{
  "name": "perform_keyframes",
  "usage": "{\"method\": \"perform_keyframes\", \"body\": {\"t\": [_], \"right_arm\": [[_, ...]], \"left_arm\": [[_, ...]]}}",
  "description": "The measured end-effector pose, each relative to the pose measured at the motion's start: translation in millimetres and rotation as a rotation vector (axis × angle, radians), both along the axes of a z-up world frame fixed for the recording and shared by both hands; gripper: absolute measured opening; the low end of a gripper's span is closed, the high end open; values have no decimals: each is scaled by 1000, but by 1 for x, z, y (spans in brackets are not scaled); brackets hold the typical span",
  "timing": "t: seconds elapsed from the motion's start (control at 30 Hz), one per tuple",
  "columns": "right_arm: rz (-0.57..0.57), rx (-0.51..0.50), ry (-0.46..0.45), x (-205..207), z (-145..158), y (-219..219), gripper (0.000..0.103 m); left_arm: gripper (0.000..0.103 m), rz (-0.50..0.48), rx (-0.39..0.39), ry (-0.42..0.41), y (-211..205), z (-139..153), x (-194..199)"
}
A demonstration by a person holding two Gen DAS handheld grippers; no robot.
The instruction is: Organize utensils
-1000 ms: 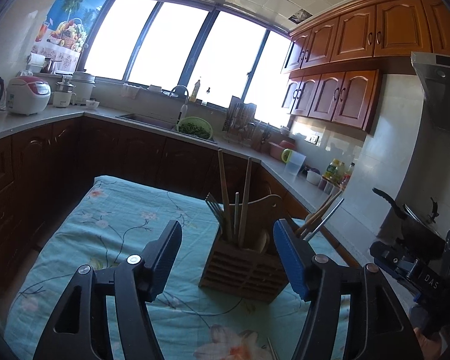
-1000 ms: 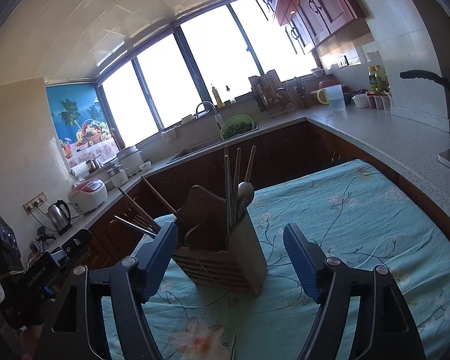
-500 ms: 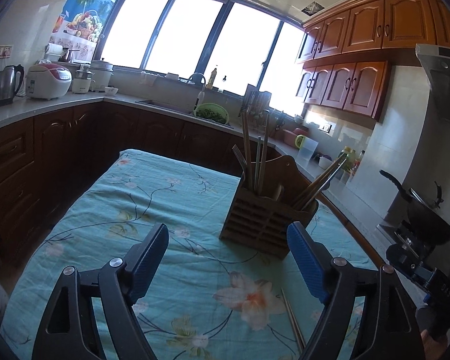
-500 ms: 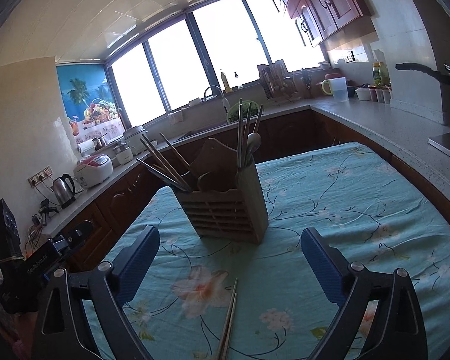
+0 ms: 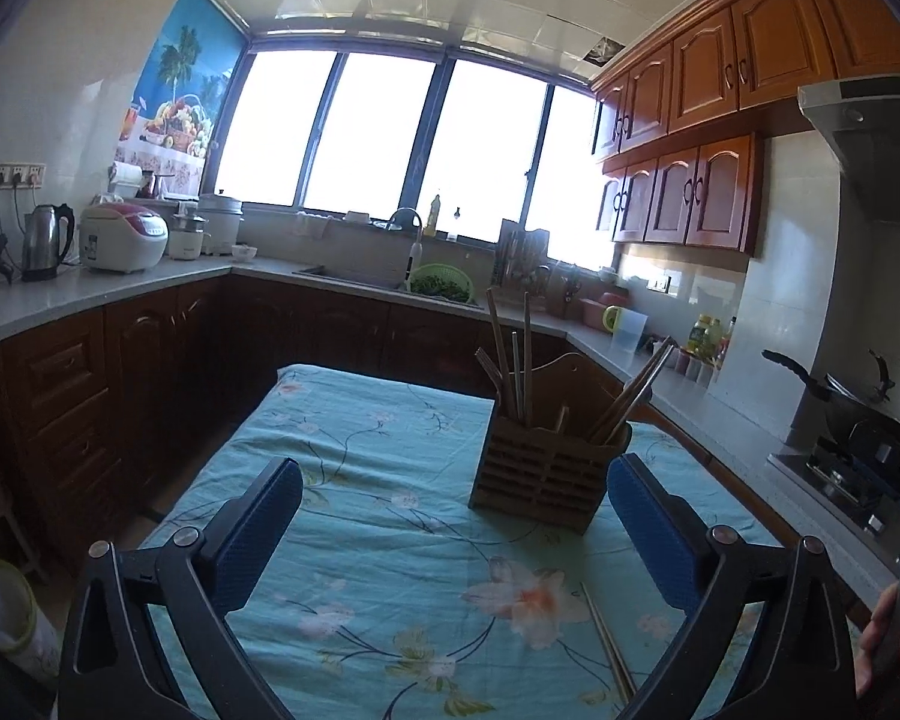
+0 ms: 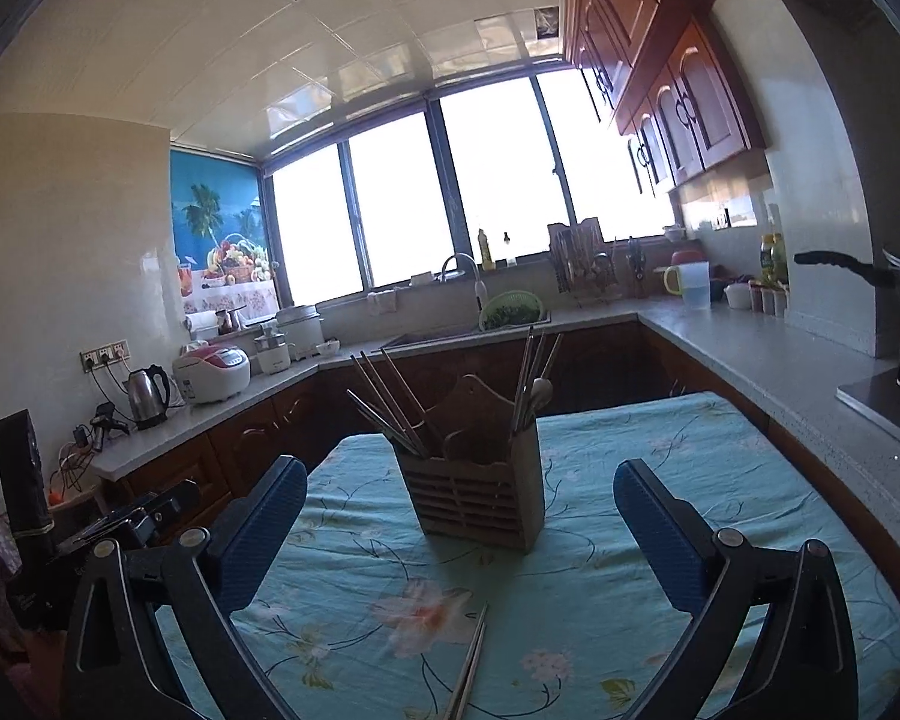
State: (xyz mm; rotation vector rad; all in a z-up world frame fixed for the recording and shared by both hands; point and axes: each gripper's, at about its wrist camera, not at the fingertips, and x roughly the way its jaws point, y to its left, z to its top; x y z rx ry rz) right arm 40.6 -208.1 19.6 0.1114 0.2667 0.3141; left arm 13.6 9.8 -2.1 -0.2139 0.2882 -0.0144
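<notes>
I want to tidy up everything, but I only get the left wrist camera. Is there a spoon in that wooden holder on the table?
Observer: Yes. The right wrist view shows a spoon standing bowl-up in the wooden holder, at the end with the upright sticks.
Child: What's my right gripper doing? I can't see it.
Observer: The right gripper is opening its fingers and holds nothing. The holder stands further off, straight ahead of it.
</notes>
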Motion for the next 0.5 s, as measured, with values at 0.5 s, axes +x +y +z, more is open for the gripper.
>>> {"method": "perform_keyframes", "body": {"t": [0.5], "right_arm": [[-53, -131, 35, -35, -79, 9, 103]], "left_arm": [[102, 21, 123, 60, -25, -42, -40]]}}
